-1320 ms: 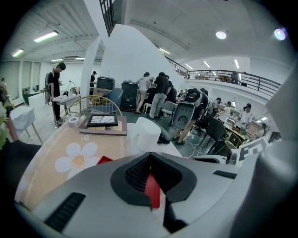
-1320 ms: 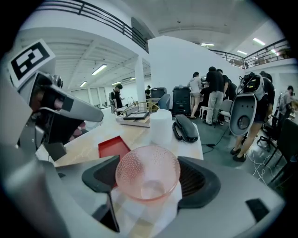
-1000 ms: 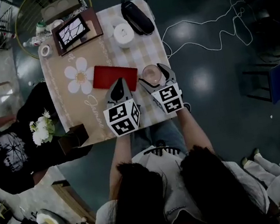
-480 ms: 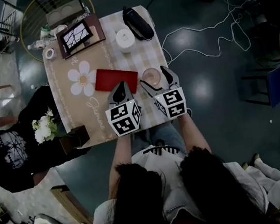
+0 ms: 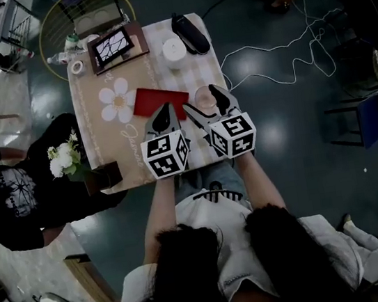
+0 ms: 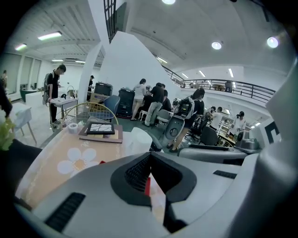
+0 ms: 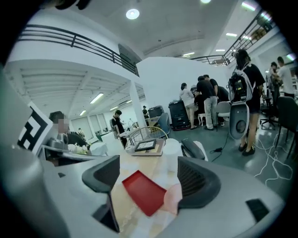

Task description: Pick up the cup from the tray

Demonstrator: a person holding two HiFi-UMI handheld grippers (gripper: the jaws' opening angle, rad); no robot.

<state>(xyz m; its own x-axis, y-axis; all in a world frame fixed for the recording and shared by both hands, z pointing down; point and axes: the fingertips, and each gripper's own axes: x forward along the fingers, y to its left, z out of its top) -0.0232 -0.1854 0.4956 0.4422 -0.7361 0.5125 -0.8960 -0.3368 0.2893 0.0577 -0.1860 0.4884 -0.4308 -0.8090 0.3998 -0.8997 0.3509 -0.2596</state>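
A flat red tray (image 5: 159,101) lies on the table's cloth (image 5: 99,132). Just right of it stands a pale pink cup (image 5: 204,99), on the cloth beside the tray's edge. My right gripper (image 5: 200,98) is open, its jaws reaching to either side of the cup without touching it. In the right gripper view (image 7: 148,174) the tray (image 7: 143,191) lies between the jaws, and the cup (image 7: 173,199) sits half hidden against the right jaw. My left gripper (image 5: 164,110) is shut and empty above the tray's near edge; in its own view (image 6: 149,162) only a red sliver shows through the jaws.
At the table's far end are a white round container (image 5: 173,52), a black case (image 5: 190,32), a framed panel (image 5: 116,47) and a tape roll (image 5: 77,67). White flowers (image 5: 63,158) and a seated person (image 5: 13,201) flank the left side. A cable (image 5: 288,61) trails on the floor.
The head view has shifted, so the table sits a little further right in it. Both grippers hold about the same place over the tray and cup; the jaws are unchanged.
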